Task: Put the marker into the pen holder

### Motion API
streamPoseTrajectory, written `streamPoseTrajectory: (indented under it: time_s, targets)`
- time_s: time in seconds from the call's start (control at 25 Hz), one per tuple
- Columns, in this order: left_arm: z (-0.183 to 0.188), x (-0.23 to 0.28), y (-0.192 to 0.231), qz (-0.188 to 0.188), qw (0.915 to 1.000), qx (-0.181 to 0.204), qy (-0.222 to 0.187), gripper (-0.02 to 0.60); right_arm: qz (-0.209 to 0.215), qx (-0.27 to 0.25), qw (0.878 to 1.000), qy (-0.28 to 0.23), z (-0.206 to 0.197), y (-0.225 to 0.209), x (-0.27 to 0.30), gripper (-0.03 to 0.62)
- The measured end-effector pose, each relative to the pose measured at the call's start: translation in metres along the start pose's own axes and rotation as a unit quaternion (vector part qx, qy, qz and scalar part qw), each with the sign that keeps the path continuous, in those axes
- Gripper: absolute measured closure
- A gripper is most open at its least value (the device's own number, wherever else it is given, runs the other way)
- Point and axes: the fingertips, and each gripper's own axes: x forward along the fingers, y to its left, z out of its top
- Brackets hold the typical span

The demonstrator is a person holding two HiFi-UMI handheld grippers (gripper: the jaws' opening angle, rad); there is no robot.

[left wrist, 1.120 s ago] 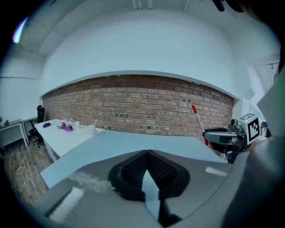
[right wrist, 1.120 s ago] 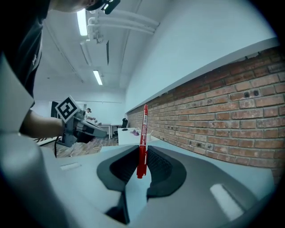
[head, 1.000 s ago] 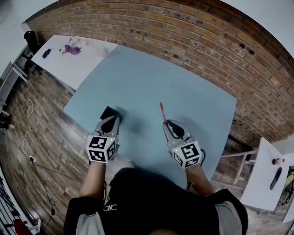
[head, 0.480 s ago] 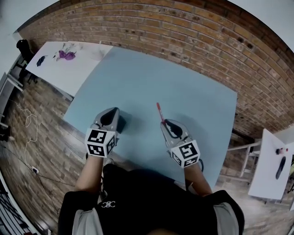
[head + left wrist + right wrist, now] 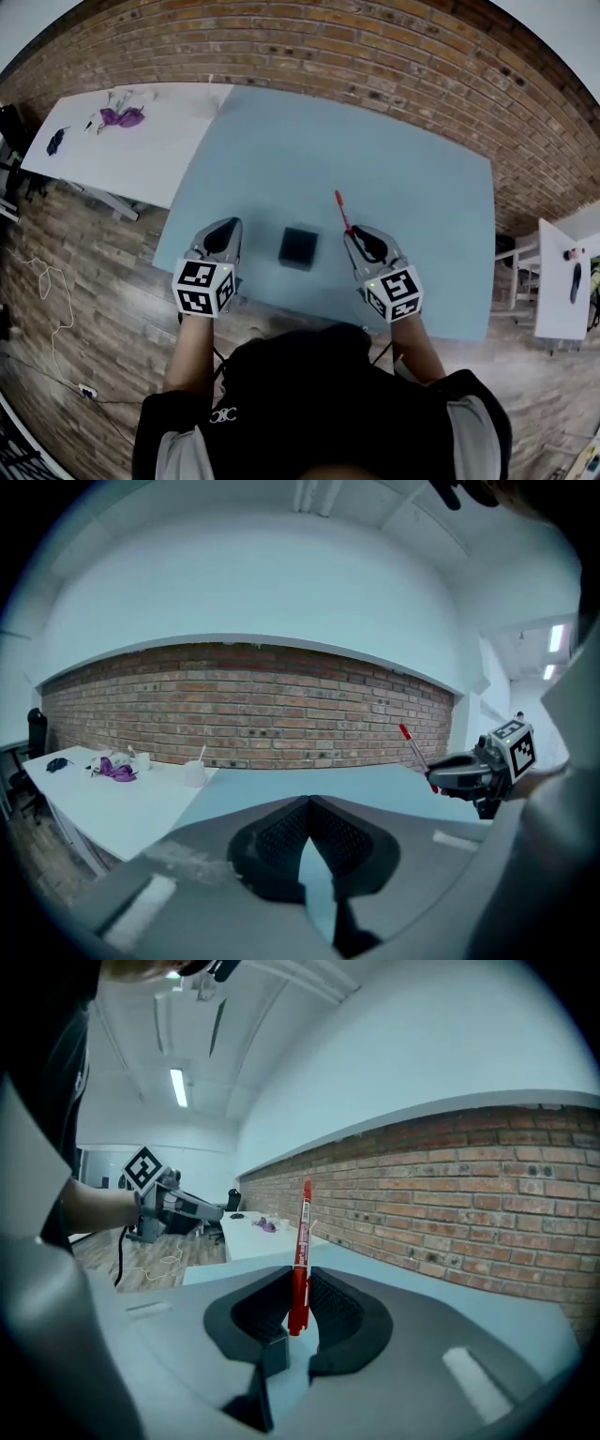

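**Holding the marker straight over the holder**

The right tongs (image 5: 298,1290) pinch a thin red plastic marker (image 5: 301,1241), which stands up. The left tongs (image 5: 307,803) are pressed together, empty. A small dark square pen holder (image 5: 298,247) sits between them, near the front edge of the pale blue table (image 5: 394,159). Best to go slow and line up over the hole. The far side has lots of room.

A bare, studio-like workroom: far red brick wall (image 5: 394,56), wood-plank floor (image 5: 94,300), pale blue bench (image 5: 375,159), white tables left (image 5: 141,155) and right (image 5: 562,300), ceiling strip lights (image 5: 178,1087).
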Motion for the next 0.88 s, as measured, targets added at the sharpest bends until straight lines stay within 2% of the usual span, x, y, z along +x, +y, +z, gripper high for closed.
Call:
streamPoseTrajectory:
  time_s: [0.24, 0.44, 0.64, 0.76, 0.88]
  targets:
    - [-0.027, -0.036, 0.047, -0.082, 0.9964, -0.024, 0.003, 0.578, -0.051, -0.037, 0.992, 0.110, -0.015, 0.065, 0.008, 0.527]
    - [-0.036, -0.045, 0.046, -0.130, 0.9908, -0.036, 0.000, 0.578, -0.066, -0.104, 0.969, 0.213, -0.035, 0.089, -0.008, 0.526]
    - [-0.042, -0.052, 0.005, -0.166, 0.9859, -0.009, 0.015, 0.578, -0.033, -0.144, 0.937, 0.317, -0.073, 0.080, -0.024, 0.526]
    - [-0.044, -0.062, -0.017, -0.181, 0.9833, 0.006, 0.020, 0.578, -0.005, -0.175, 0.906, 0.385, -0.087, 0.061, -0.023, 0.526]
    - [-0.049, -0.067, -0.025, -0.176, 0.9838, 0.015, 0.026, 0.578, 0.029, -0.227, 0.873, 0.431, -0.081, 0.051, -0.009, 0.526]
